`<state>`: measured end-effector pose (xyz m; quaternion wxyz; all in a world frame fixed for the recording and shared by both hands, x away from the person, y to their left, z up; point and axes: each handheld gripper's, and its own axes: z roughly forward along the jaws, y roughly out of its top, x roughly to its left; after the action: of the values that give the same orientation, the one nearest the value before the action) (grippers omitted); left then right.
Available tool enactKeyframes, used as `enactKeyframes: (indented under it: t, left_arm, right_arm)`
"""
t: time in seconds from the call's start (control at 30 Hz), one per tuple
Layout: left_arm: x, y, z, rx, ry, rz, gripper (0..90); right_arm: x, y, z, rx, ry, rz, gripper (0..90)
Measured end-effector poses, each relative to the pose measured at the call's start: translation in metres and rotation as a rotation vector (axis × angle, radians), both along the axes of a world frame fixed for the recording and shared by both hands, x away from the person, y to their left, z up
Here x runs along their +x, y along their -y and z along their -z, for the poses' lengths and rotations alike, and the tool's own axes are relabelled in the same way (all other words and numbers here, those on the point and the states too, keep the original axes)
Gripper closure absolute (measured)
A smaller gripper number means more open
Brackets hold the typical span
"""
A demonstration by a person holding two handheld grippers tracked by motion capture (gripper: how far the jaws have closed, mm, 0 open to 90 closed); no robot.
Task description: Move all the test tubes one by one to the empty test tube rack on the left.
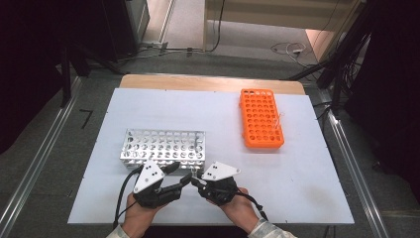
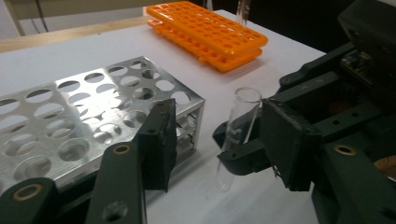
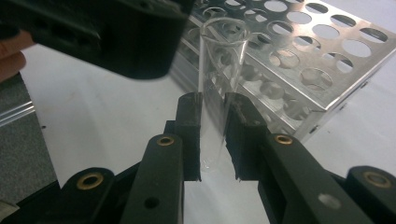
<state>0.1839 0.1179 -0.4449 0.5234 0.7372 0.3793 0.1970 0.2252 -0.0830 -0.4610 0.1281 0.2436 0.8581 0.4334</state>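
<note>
Just in front of the two hands, the right gripper (image 3: 213, 140) pinched a clear glass test tube (image 3: 219, 84) between its black pads, holding it upright with its open mouth above the jaws and its rounded bottom close over the white table sheet (image 1: 297, 173). The left gripper (image 2: 219, 144) faced it from the other side, its jaws spread, with the tube (image 2: 236, 135) standing in the gap between them and neither pad visibly touching the glass. Close beyond both grippers stood a perforated silver metal tube rack (image 1: 163, 146), its near corner crowding the space just behind the tube. Well apart from the right gripper, farther across the table, lay a flat orange plastic rack (image 1: 261, 119) with many round holes.
</note>
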Motion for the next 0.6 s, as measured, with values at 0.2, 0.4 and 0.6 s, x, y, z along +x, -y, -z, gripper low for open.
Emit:
enactKeyframes:
  t: [0.2, 0.4, 0.6]
  left_arm:
    - [-0.0008, 0.0054, 0.0010, -0.001, 0.001, 0.034, 57.0]
    - [-0.0008, 0.0082, 0.0020, -0.001, 0.004, 0.047, 65.1]
    - [-0.0006, 0.0092, 0.0024, 0.006, 0.008, 0.050, 69.9]
  right_arm:
    - [-0.0030, -0.0036, -0.0013, 0.008, 0.000, -0.012, 73.5]
    - [-0.0051, -0.0056, -0.0011, 0.007, -0.005, -0.026, 73.5]
    - [-0.0067, -0.0070, -0.0017, 0.011, -0.011, -0.032, 73.5]
